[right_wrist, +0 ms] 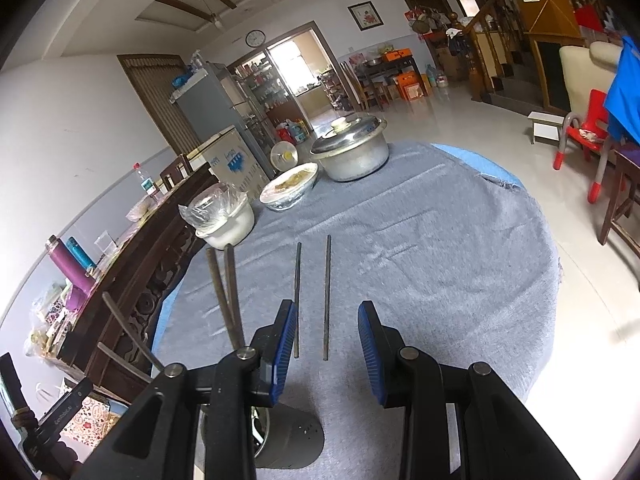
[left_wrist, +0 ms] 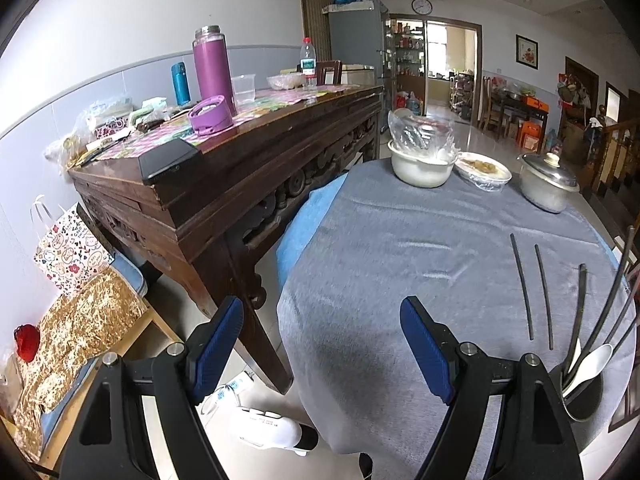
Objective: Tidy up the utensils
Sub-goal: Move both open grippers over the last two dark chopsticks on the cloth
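Right wrist view looks down along the right gripper (right_wrist: 327, 344), whose blue-padded fingers (right_wrist: 370, 354) stand spread with nothing between them. It hangs over the grey tablecloth (right_wrist: 440, 280), and its gap lines up with the nearer ends of two dark chopsticks (right_wrist: 327, 296) lying side by side on the cloth, apart from each other and roughly parallel. One of them runs close by the left pad; I cannot tell whether it touches.

Just below and to the left of that gripper stands a dark utensil holder (right_wrist: 292, 440), with more chopsticks (right_wrist: 228, 292) leaning out of it.

Left wrist view shows the left gripper (left_wrist: 322, 344) also spread and empty, held above the table's edge, partly over the floor. From there the same two loose chopsticks (left_wrist: 534, 292) lie off to the right, and the holder (left_wrist: 584, 396) sits at the far right with a white spoon (left_wrist: 590, 362) and several sticks in it.

The loose chopsticks look thin, stiff and light, probably smooth, so they are likely to roll or pivot in a pinch. I judge the best hold is across the shaft near the middle or slightly toward the near end, one stick at a time, with the pads closing flat against the cloth, which looks soft enough to let the tips press in under the stick. Farther off stand a covered white bowl (right_wrist: 224, 220), a dish (right_wrist: 288, 188) and a lidded metal pot (right_wrist: 352, 152), well apart from the work.
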`<state>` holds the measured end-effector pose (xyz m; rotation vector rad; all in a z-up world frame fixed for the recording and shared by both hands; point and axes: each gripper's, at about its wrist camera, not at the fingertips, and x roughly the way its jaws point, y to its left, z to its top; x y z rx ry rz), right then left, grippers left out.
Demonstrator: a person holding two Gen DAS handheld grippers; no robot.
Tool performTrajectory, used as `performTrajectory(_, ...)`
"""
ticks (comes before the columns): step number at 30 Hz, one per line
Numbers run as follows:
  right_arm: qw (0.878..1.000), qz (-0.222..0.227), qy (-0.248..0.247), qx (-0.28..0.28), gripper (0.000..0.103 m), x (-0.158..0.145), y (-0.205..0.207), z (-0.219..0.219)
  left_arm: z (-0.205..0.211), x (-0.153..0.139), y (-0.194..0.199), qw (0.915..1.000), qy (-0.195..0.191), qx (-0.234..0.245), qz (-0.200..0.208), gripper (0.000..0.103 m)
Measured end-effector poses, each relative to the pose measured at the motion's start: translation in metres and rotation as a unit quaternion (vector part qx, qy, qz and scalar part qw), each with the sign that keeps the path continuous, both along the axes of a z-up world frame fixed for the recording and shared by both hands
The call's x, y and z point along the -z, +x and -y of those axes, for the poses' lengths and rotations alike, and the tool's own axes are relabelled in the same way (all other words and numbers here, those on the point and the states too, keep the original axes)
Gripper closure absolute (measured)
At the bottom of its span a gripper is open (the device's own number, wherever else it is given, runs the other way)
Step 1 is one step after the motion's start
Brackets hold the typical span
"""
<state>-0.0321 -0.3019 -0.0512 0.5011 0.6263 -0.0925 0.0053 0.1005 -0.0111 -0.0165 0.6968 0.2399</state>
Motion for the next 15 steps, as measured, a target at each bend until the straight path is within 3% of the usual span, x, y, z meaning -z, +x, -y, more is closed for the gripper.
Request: performTrajectory(15,1.000,-0.026,0.010,0.004,0.068,0.011,0.028,0.010,-0.008,0.016,0.032,0.9992,0.004,-0.018,-0.035,0.022)
